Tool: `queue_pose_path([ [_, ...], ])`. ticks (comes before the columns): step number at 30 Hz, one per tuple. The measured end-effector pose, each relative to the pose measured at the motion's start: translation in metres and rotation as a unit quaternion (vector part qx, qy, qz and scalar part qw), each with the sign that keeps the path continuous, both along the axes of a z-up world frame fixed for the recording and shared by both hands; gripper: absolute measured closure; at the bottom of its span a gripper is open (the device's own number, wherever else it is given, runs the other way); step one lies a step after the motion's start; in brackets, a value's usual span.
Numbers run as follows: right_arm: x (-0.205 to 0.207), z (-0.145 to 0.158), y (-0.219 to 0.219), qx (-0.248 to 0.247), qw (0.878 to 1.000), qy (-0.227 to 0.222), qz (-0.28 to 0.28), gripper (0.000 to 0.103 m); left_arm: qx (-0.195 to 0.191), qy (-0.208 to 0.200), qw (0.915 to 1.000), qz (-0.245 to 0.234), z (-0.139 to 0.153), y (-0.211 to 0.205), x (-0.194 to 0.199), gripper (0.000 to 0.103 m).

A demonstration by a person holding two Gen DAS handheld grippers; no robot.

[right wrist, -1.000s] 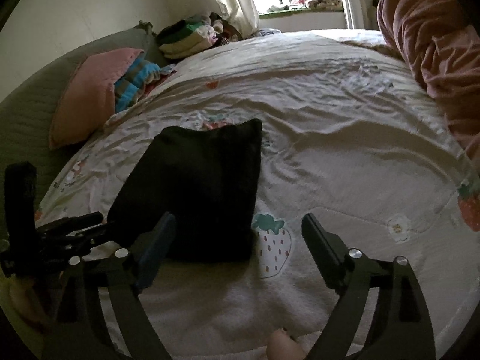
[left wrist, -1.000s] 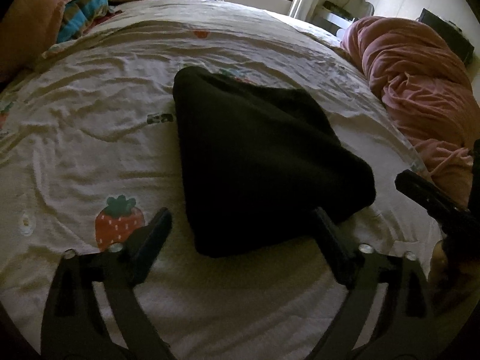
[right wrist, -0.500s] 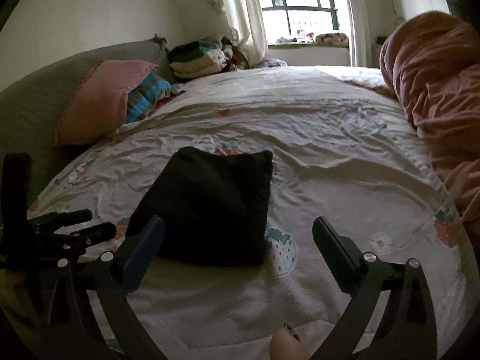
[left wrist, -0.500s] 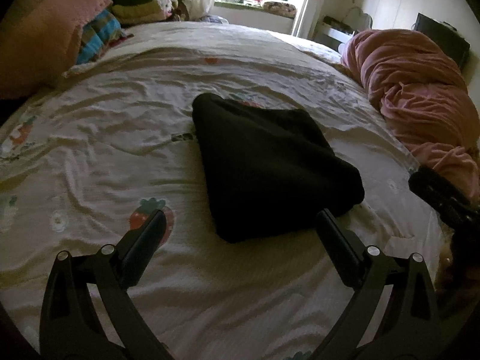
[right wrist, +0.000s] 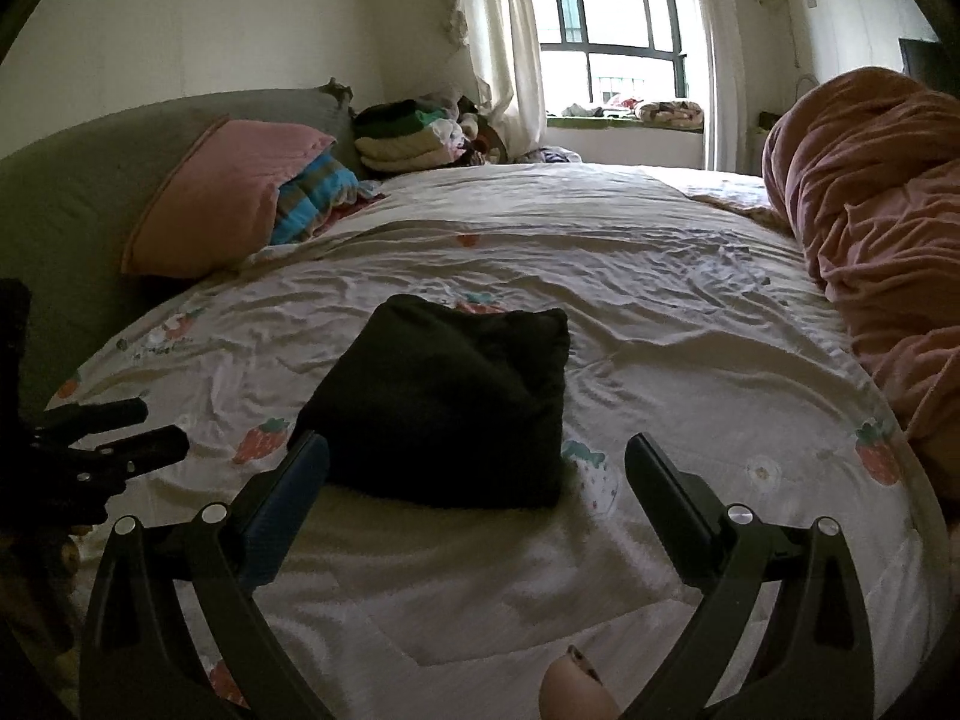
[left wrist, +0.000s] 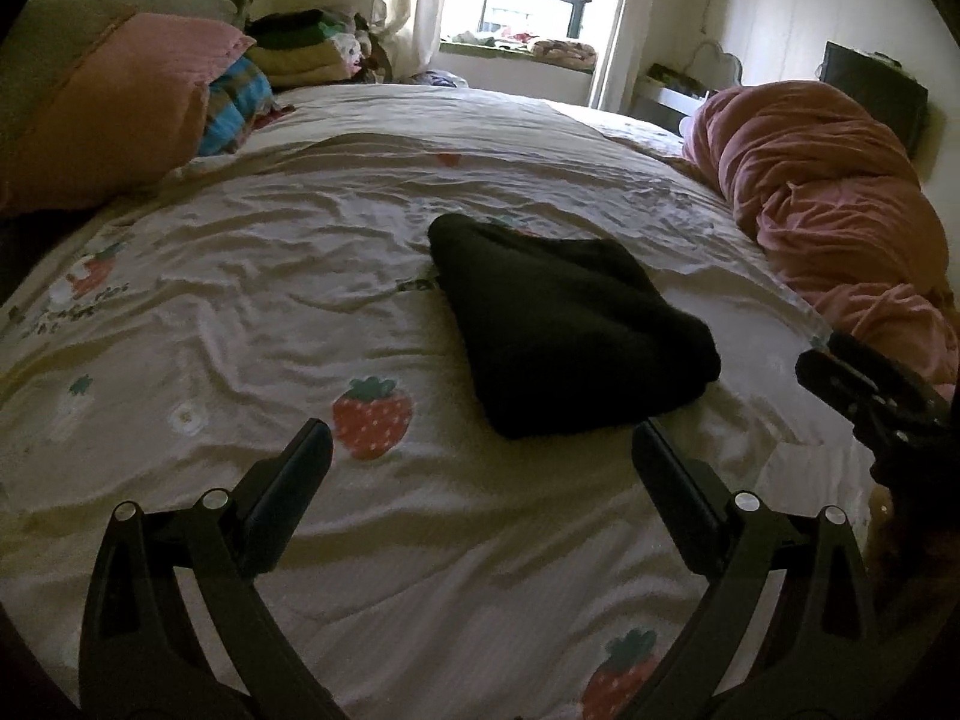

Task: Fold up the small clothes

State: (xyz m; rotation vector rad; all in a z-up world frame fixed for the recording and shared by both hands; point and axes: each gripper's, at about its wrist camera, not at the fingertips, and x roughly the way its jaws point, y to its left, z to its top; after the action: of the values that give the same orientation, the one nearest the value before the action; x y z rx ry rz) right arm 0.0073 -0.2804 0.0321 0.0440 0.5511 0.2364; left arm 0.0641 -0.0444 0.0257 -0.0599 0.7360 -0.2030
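Note:
A black garment (left wrist: 570,324), folded into a compact thick rectangle, lies on the white strawberry-print sheet (left wrist: 300,300). It also shows in the right wrist view (right wrist: 456,402). My left gripper (left wrist: 480,450) is open and empty, held above the sheet just short of the garment's near edge. My right gripper (right wrist: 477,462) is open and empty, also just short of the garment. Each gripper appears at the edge of the other's view: the right gripper (left wrist: 864,396), the left gripper (right wrist: 102,438).
A bunched pink duvet (left wrist: 840,210) lies along the right side of the bed. A pink pillow (left wrist: 120,120) and a striped blue cloth (left wrist: 237,102) sit at the left. A pile of folded clothes (right wrist: 414,138) stands near the window.
Both grippers have pulled back and lifted away from the folded garment, so it looks smaller and farther. The garment has stayed in place.

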Motion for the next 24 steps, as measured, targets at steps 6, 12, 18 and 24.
queue_pose_path([
  [6, -0.018, -0.011, 0.008, -0.013, 1.0, -0.003, -0.01, 0.005, -0.005, -0.003, 0.9998, 0.017, -0.013, 0.018, -0.017, 0.01],
  [12, -0.035, -0.019, 0.016, -0.025, 0.999, -0.019, -0.026, 0.005, -0.013, -0.002, 0.9996, 0.024, -0.024, 0.03, -0.026, 0.01],
  [18, -0.044, -0.029, 0.023, -0.031, 0.999, -0.011, -0.037, 0.005, -0.017, -0.007, 0.9996, 0.021, -0.029, 0.031, -0.033, 0.01],
  [24, -0.051, -0.036, 0.026, -0.035, 0.998, -0.014, -0.056, 0.005, -0.011, -0.023, 0.9996, 0.015, -0.031, 0.029, -0.039, 0.01],
])
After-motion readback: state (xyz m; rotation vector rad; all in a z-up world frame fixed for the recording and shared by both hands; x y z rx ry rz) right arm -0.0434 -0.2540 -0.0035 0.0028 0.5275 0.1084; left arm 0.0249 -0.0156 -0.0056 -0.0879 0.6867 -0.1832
